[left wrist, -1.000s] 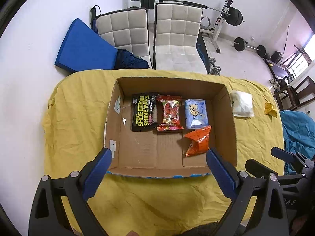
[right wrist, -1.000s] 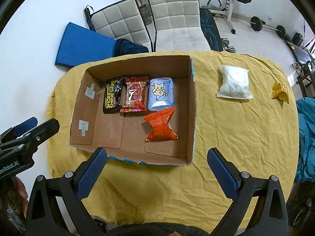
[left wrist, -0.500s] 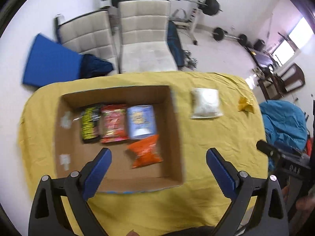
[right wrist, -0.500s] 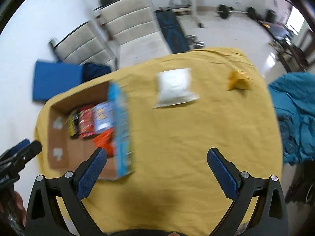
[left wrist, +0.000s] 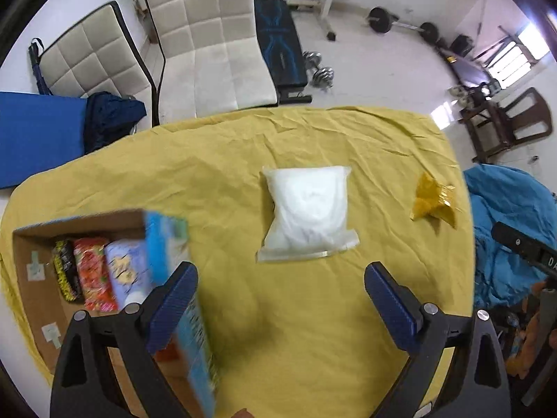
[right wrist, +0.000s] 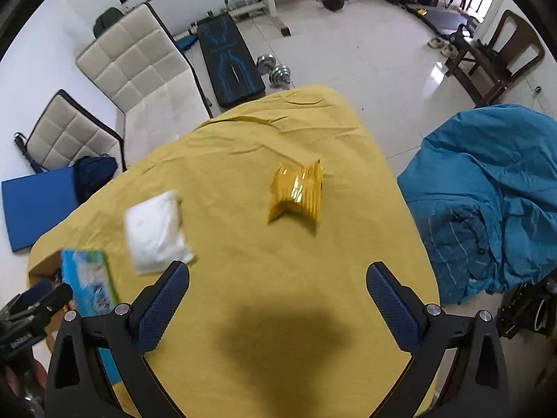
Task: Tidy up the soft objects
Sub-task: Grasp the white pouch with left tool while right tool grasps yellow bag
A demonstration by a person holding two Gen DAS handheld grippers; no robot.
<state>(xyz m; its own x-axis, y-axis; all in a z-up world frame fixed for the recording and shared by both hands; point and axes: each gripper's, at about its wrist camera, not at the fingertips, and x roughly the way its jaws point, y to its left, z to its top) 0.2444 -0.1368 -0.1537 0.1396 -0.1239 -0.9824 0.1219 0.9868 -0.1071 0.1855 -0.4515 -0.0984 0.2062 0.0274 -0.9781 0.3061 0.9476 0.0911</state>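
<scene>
A white soft packet [left wrist: 308, 214] lies on the yellow tablecloth [left wrist: 296, 331], ahead of my open, empty left gripper [left wrist: 280, 299]. A small yellow packet [left wrist: 431, 202] lies to its right. The cardboard box [left wrist: 38, 296] at the left holds a black, a red and a light blue packet [left wrist: 127, 273]. In the right wrist view the yellow packet [right wrist: 296, 193] lies ahead of my open, empty right gripper [right wrist: 278, 296], with the white packet [right wrist: 155, 231] to the left and the box's blue wall [right wrist: 92, 284] at the far left.
Two white quilted chairs [left wrist: 205, 38] stand beyond the table's far edge. A blue mat [left wrist: 34, 139] lies on the floor at the left. A blue blanket pile [right wrist: 487, 202] sits off the table's right edge. Gym weights and a bench stand at the back.
Both grippers have swung right, away from the box. The white packet now lies ahead of the left gripper and the yellow packet ahead of the right. Both stay open.
</scene>
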